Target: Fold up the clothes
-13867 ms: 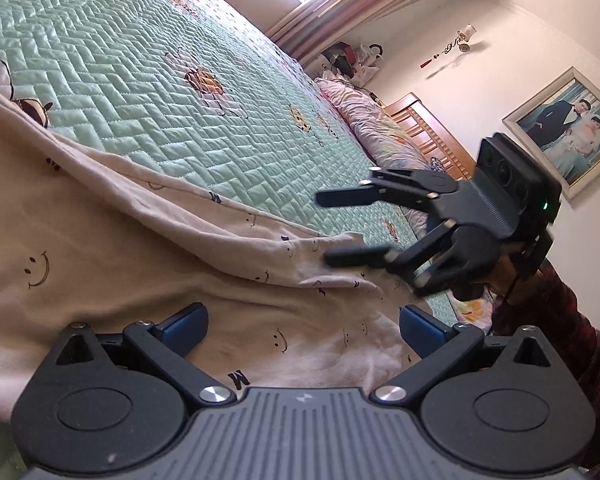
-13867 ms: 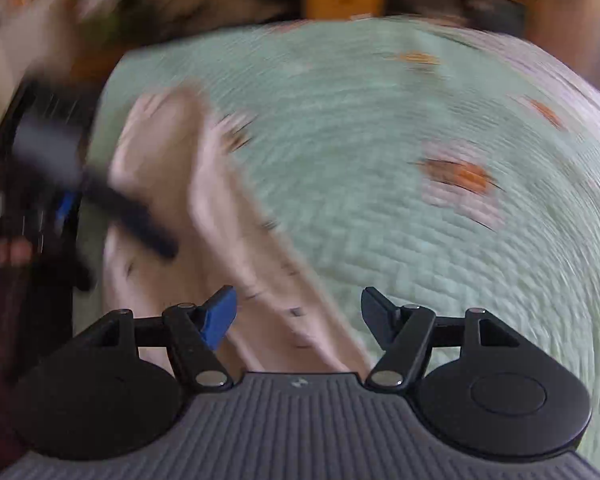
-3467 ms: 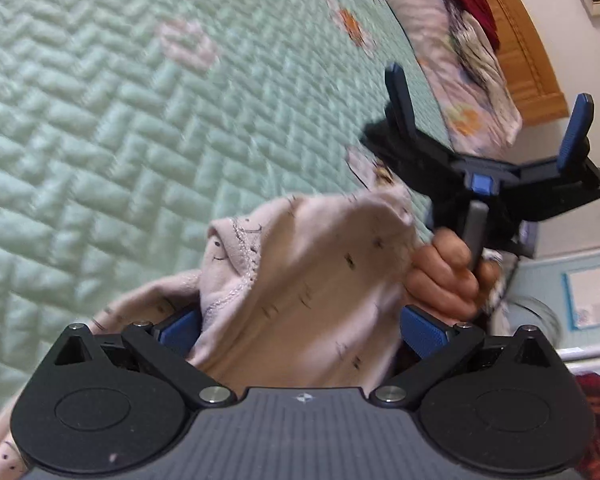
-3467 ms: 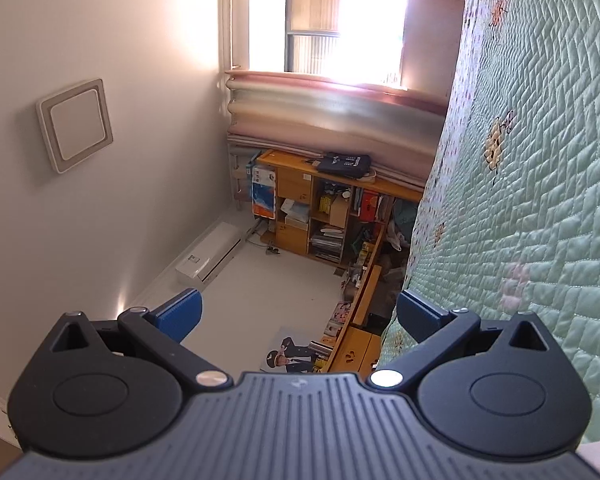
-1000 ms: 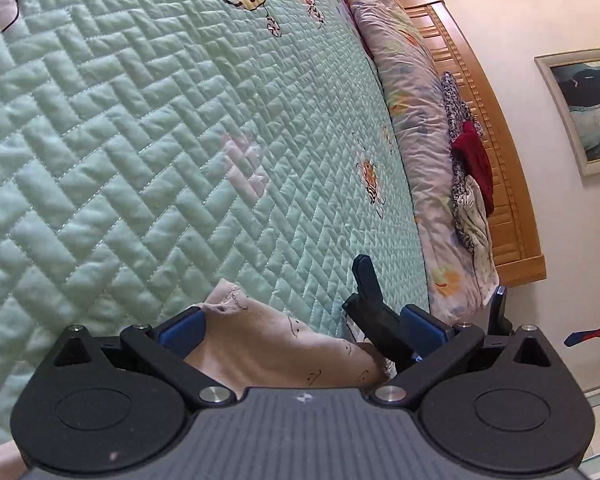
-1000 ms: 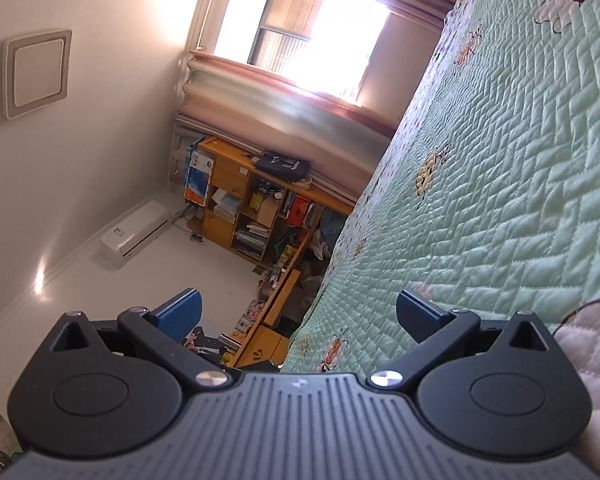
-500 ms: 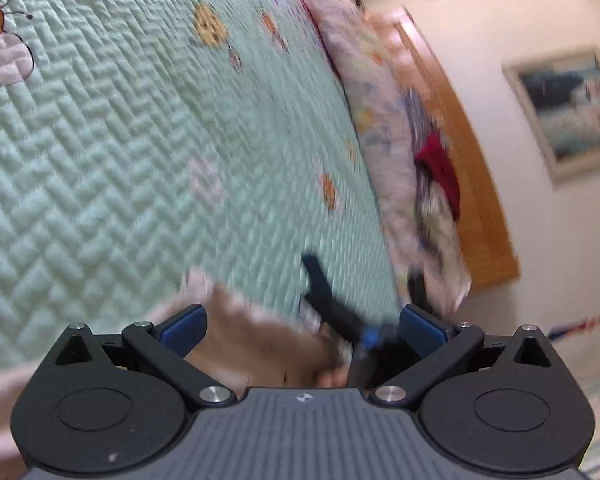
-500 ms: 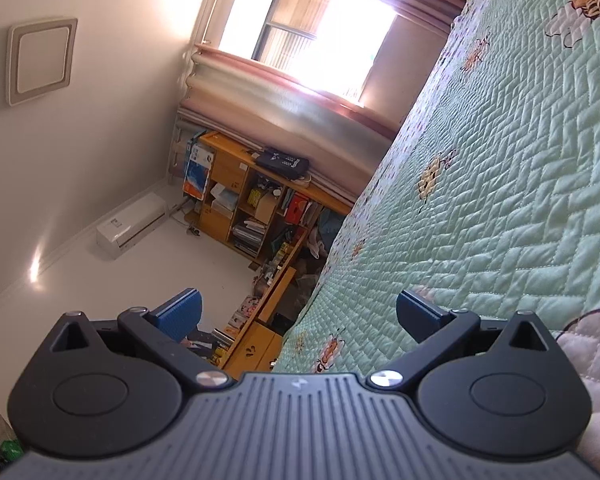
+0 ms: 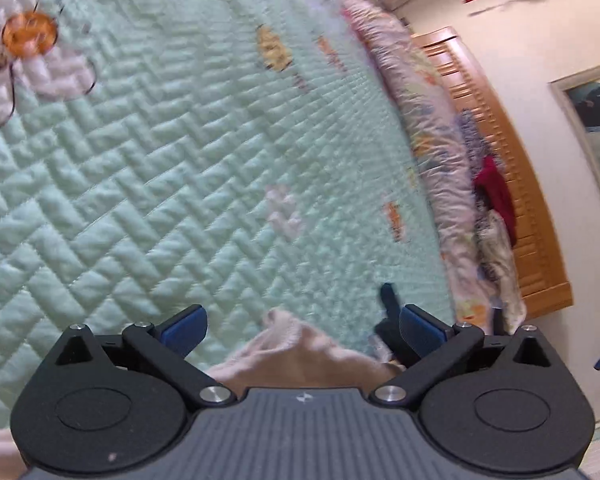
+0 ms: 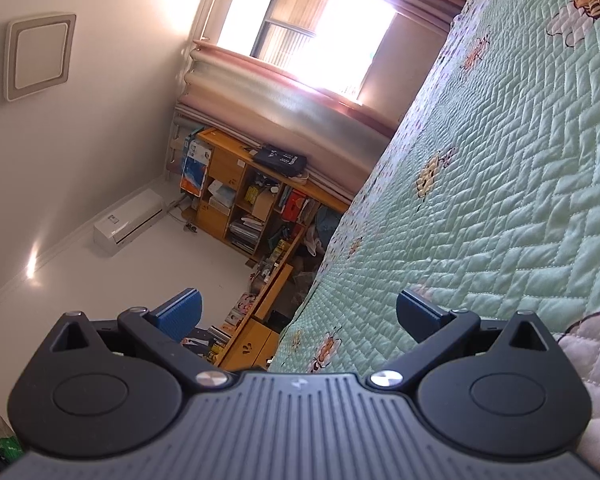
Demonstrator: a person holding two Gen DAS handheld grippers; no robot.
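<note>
Left gripper (image 9: 302,326) fingers spread, pink garment (image 9: 300,356) bunched between, ungripped, on bed quilt (image 9: 148,184). Right gripper (image 10: 298,312) fingers spread, empty (aimed off bed). Risk: closing now grabs bunched layers, crooked fold.

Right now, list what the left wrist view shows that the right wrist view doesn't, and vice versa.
Left only: the beige garment between the open left gripper, a wooden headboard and a finger of the right gripper. Right only: the window, bookshelf and air conditioner, past the open, empty right gripper. Both: the green quilt.
</note>
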